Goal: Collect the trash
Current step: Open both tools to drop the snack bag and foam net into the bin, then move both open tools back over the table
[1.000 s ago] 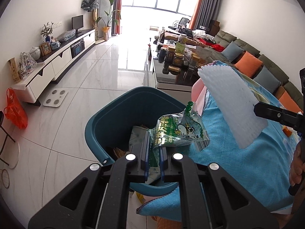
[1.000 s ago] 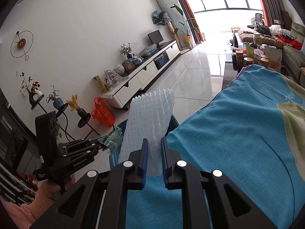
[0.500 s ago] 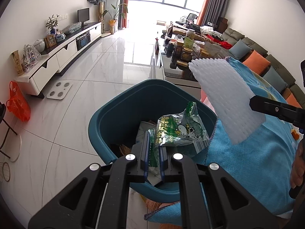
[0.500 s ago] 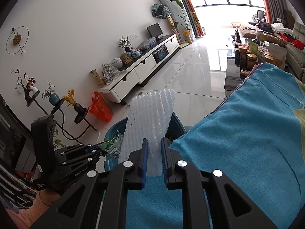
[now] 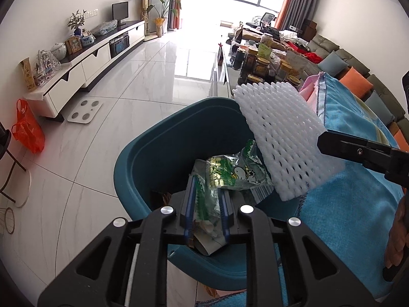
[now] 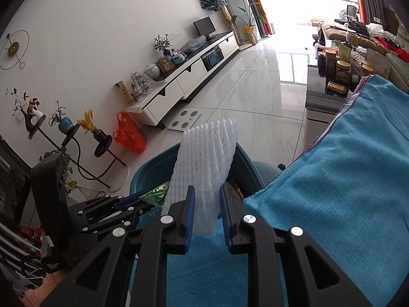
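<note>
The left hand-held gripper [image 5: 205, 213] hangs over the teal bin [image 5: 143, 153], and its jaws have just been opening. The green wrapper [image 5: 230, 174] sits between them, with a gap showing at each blue pad, so it looks let go or nearly so. Most of the wrapper juts toward 1 o'clock from the jaws, already inside the bin's mouth.

The right hand-held gripper [image 6: 205, 216] comes in from 3 o'clock in the left wrist view. Its jaws have also just been opening. The white foam net [image 6: 204, 163] stands between them, tilted up and out over the bin's rim. In its own view the net's lower end seems to touch the left pad while a gap shows at the right one. I would call that hold slack, though whether the net is free yet I cannot tell.

The bin stands on the floor just beside the worktop's edge, where a blue cloth [image 6: 345, 168] hangs over. Other scraps already lie inside it, under the wrapper, at about 12 o'clock from the left jaws.

As I judge it, this round is near its end: both pieces have been carried to the bin and are at the point of release. What is left is for the wrapper and the net to drop clear of the pads and land inside. The net is the likelier one to miss, since part of it overhangs the rim toward the cloth. No other trash shows on the cloth in these views
</note>
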### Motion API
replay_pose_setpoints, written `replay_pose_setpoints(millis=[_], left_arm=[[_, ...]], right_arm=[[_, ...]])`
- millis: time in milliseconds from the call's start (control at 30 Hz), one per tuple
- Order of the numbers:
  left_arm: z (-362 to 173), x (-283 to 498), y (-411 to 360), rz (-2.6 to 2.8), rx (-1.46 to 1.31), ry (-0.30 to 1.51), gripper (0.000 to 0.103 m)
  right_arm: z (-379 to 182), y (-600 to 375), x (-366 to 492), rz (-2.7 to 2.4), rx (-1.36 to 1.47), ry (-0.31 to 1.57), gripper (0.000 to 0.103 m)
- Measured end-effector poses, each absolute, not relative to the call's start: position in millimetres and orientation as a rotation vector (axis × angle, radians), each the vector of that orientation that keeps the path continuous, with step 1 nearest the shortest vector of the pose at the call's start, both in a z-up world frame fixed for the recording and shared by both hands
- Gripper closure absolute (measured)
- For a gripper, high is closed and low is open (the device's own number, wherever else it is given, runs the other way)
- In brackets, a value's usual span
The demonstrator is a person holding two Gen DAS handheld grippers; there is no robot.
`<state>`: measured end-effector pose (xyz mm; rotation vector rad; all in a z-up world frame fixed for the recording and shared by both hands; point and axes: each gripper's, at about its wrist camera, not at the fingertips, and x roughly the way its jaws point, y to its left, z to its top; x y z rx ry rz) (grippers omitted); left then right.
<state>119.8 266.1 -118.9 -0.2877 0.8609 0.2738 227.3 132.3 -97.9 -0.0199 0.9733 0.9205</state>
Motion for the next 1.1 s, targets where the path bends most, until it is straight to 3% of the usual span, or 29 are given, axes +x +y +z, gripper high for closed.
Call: replay_pose_setpoints(millis=[200, 600, 1100], left_arm=[[-131, 131, 269, 0.268, -0.295, 0.877, 0.068], [-134, 134, 270, 0.257, -0.297, 0.874, 0.068], [-73, 104, 213, 0.060, -0.245, 0.690, 0.049]], right_arm=[[-104, 132, 235, 0.910, 0.006, 1.002, 0.080], [-104, 126, 237, 0.923, 0.024, 1.008, 0.078], [-61, 38, 203, 0.900, 0.040, 0.848, 0.064]])
